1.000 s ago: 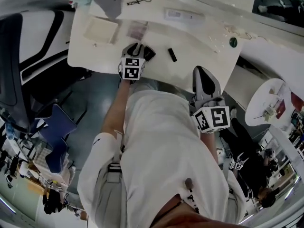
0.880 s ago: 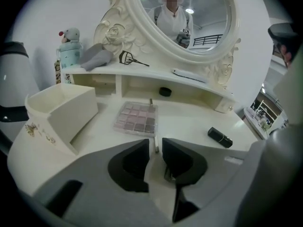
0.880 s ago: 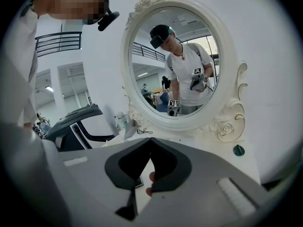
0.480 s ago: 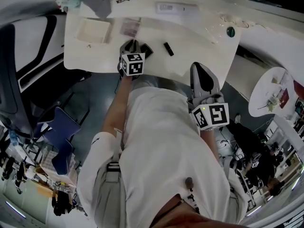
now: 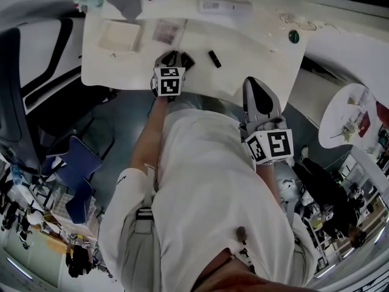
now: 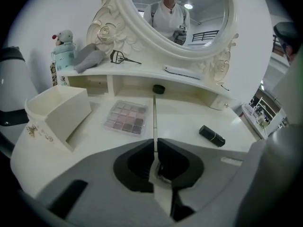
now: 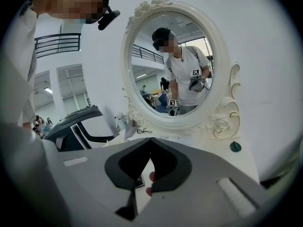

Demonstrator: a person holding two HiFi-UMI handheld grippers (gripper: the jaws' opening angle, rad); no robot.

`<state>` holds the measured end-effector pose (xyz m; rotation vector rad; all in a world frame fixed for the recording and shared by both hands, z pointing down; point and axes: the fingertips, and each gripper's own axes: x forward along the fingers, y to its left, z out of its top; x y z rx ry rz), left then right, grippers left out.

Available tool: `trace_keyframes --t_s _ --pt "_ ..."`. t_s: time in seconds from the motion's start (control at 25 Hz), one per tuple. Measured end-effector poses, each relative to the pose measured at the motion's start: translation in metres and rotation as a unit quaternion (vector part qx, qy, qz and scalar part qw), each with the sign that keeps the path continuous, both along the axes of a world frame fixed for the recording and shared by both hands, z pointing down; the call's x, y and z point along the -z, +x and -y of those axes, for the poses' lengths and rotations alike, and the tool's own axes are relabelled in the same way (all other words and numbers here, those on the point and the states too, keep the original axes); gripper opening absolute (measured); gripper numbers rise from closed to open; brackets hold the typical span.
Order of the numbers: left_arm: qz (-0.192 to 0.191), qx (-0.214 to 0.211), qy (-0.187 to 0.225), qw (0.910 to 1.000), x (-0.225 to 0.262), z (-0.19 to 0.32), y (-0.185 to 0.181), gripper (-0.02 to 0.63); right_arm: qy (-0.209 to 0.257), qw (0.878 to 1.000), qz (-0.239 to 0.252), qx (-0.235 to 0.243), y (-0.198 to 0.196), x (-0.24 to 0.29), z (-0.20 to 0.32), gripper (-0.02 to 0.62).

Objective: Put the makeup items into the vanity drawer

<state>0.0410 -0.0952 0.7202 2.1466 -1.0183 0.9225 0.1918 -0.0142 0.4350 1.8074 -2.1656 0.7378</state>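
On the white vanity top (image 5: 255, 53) lie an eyeshadow palette (image 5: 169, 31) (image 6: 126, 117) and a black lipstick tube (image 5: 214, 58) (image 6: 211, 135). A white drawer box (image 5: 120, 36) (image 6: 59, 112) with a small gold knob stands open-topped at the left. My left gripper (image 5: 175, 58) (image 6: 154, 141) hovers over the table's front edge, just short of the palette. Its jaws have just been closing and now meet with nothing between them. My right gripper (image 5: 255, 85) (image 7: 150, 141) is shut and empty, held off the table's front right, facing the oval mirror (image 7: 173, 65).
On the raised back shelf lie an eyelash curler (image 6: 124, 58), a white tube (image 6: 182, 72), a grey pouch (image 6: 90, 59) and a toy figure (image 6: 64, 46). A green round knob (image 5: 294, 36) (image 7: 235, 146) sits at the right end. A dark chair (image 5: 36, 53) stands to the left.
The left gripper's jaws look narrower than a second ago. Both hands keep their places, and the head view has shifted slightly.
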Motion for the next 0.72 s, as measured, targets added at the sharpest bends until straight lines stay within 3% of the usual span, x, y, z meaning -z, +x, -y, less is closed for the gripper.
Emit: trace_keyframes --t_s 0.32,0.72 --pt "0.004 -0.006 0.004 1.0 0.013 -0.013 -0.003 0.031 0.011 1.0 0.006 0.007 -0.002 0.005 -0.004 0.009" --pt "0.028 0.033 0.005 0.999 0.031 -0.029 -0.061 0.031 0.035 0.998 0.022 0.036 -0.022 0.016 0.016 0.009"
